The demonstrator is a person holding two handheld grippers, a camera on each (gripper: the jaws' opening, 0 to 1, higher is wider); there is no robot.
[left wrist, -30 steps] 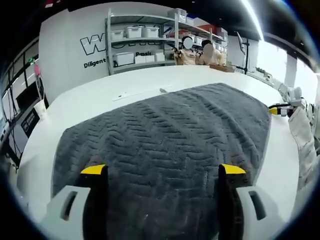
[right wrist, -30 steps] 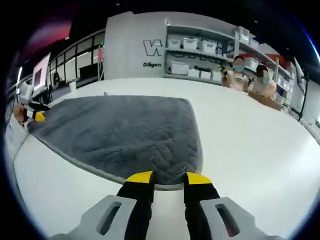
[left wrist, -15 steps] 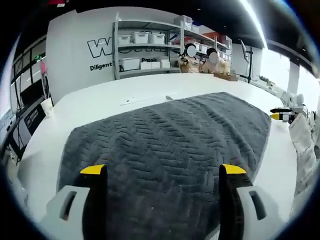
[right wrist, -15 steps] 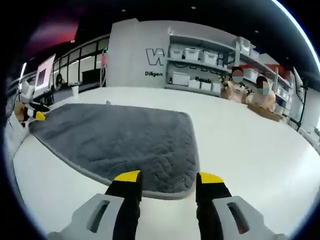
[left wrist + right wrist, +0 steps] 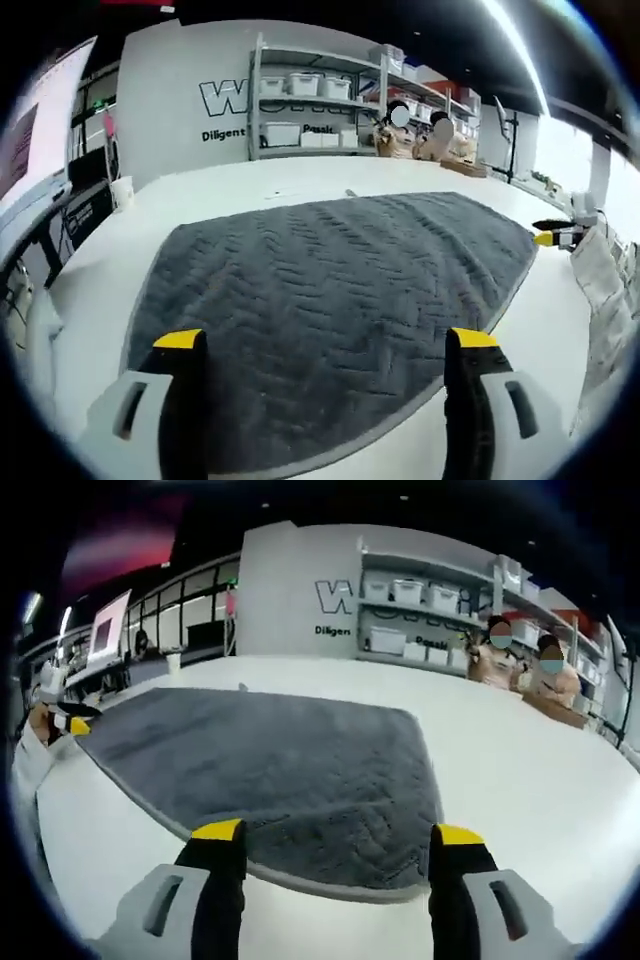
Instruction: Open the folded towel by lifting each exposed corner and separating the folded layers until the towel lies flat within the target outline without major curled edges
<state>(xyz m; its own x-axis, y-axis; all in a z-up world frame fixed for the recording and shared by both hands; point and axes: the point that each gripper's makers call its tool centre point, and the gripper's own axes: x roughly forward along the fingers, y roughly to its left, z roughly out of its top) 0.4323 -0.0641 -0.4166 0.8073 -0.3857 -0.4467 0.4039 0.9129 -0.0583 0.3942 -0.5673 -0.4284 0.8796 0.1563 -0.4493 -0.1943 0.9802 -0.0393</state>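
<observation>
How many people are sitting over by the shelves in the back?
2, side by side at the far end of the white table, right of the shelving unit: one person, another person just right. Others may be hidden.

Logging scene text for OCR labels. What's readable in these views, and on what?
"W": large outlined letter on the white wall, rest hidden behind the shelf rack.
"Diligent": smaller black line below it on the wall.
Lettering behind the shelf rack: only a fragment shows, not readable.
Towel, table: no text.
</observation>
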